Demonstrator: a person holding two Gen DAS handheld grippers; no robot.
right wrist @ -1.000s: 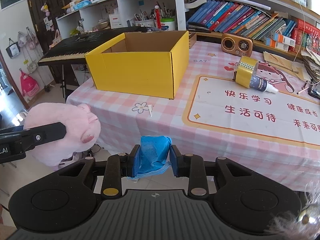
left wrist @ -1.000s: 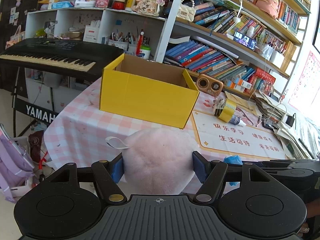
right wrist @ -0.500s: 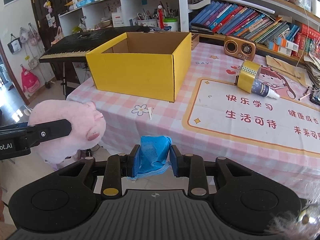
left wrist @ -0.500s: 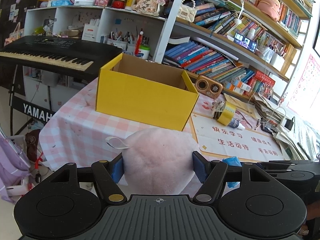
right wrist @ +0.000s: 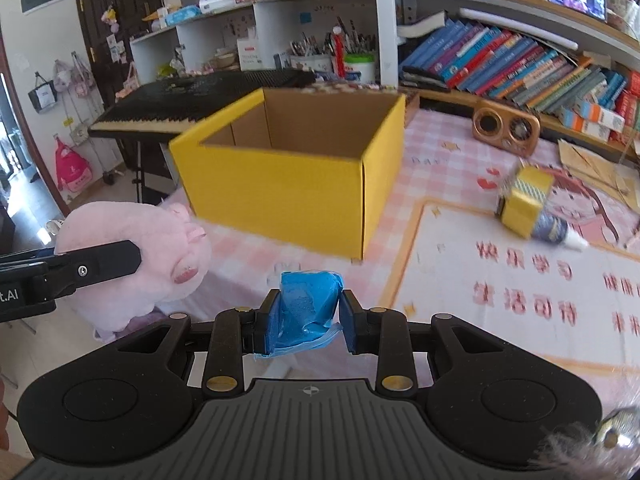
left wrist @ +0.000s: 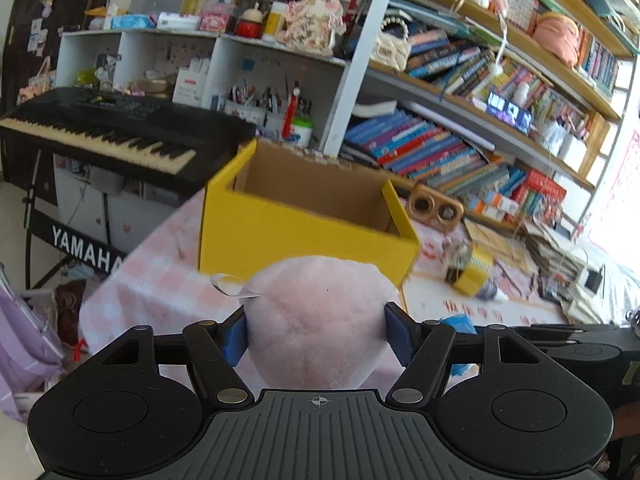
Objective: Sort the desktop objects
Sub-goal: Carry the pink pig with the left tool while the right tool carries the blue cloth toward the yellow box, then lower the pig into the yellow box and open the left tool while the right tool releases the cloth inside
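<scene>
Pink plush pig (left wrist: pixel 320 320) clamped in left gripper (left wrist: pixel 316 332), crumpled blue plastic packet (right wrist: pixel 308 304) in right gripper (right wrist: pixel 307 320).
Open yellow cardboard box (right wrist: pixel 288 176) at frame centre looks empty; neither dropped yet, yellow tape roll (right wrist: pixel 524 200) right-side remains.

Home study/kid's room: packed bookshelves (left wrist: pixel 472 152), Yamaha keyboard (left wrist: pixel 104 136), pen pots (right wrist: pixel 336 60), pink checked cloth on desk (right wrist: pixel 452 168), school bags (right wrist: pixel 70 168) hanging by door.

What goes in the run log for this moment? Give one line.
left gripper: shut on pink plush pig | right gripper: shut on blue packet | yellow cardboard box: open, on table | phase: carrying both
</scene>
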